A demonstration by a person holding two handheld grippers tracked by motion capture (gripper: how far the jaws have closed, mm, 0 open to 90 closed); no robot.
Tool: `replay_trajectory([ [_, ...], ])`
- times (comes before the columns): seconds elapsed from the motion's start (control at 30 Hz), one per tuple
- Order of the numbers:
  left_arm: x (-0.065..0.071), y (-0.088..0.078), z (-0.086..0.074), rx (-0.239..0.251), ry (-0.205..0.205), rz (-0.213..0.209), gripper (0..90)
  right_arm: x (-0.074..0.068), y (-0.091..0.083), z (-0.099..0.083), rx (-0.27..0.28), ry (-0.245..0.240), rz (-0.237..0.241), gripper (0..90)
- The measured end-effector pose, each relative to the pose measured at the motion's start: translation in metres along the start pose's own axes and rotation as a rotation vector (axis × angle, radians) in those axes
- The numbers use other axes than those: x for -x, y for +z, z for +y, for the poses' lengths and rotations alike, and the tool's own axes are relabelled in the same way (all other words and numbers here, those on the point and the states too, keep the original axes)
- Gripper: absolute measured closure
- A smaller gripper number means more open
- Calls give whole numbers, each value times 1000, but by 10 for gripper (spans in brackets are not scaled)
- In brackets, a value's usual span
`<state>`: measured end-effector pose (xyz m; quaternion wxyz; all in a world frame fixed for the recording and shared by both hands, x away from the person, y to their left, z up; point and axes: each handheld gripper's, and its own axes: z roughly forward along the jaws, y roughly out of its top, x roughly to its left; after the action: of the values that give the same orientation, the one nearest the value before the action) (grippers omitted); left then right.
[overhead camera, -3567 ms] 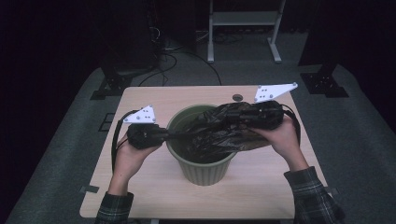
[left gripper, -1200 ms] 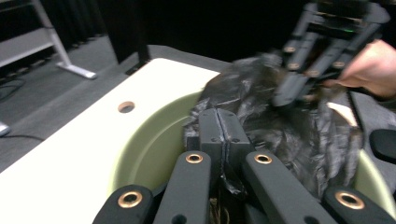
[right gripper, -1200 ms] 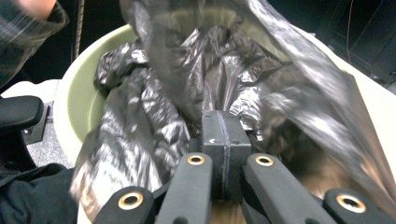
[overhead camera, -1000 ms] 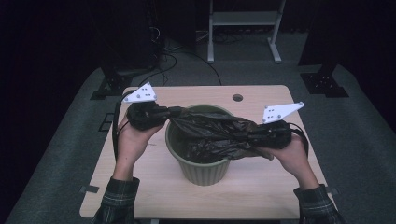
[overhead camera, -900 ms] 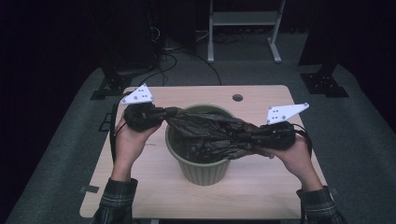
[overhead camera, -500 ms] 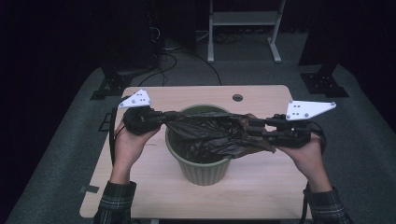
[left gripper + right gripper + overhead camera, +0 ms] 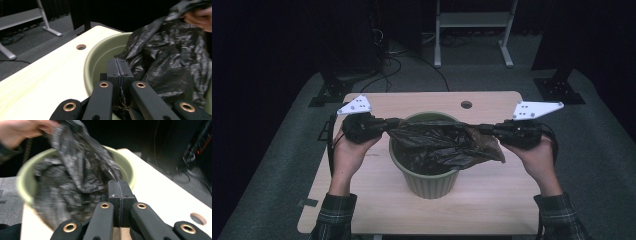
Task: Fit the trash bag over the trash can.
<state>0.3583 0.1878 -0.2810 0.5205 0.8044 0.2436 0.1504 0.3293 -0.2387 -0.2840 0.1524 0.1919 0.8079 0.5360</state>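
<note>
2 grippers hold 1 black bag (image 7: 439, 147) stretched above the green bin (image 7: 428, 177): left gripper (image 7: 384, 124) and right gripper (image 7: 484, 130) are each clamped on opposite edges. Risk: thin film may slip free or tear if pulled wider, dropping short of the rim.

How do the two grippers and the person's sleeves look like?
Each gripper, left gripper and right gripper, is black with copper-coloured rivets, a white three-cornered plate on top and a trailing black cable. The sleeves are dark plaid.
</note>
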Motion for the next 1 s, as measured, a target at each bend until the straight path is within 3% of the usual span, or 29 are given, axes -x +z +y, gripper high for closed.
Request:
replay_trajectory([
  [0.13, -8, -2, -6, -6, -23, 34, 898, -24, -10, 2, 10, -47, 68, 900],
  [0.23, -13, -4, -11, -9, -35, 55, 898, -37, -11, -7, -17, -54, 109, 900],
  [0.53, -24, -10, -25, -34, -57, 111, 898, -58, -19, -46, -29, -7, 231, 900],
  [0.8, -36, -9, -39, -69, -75, 163, 898, -83, -12, -84, -128, 14, 328, 900],
  [0.97, -34, 1, -42, -87, -64, 151, 898, -84, -2, -103, -159, 59, 375, 900],
  [1.0, -33, 2, -41, -75, -67, 140, 898, -84, -2, -102, -155, 45, 356, 837],
])
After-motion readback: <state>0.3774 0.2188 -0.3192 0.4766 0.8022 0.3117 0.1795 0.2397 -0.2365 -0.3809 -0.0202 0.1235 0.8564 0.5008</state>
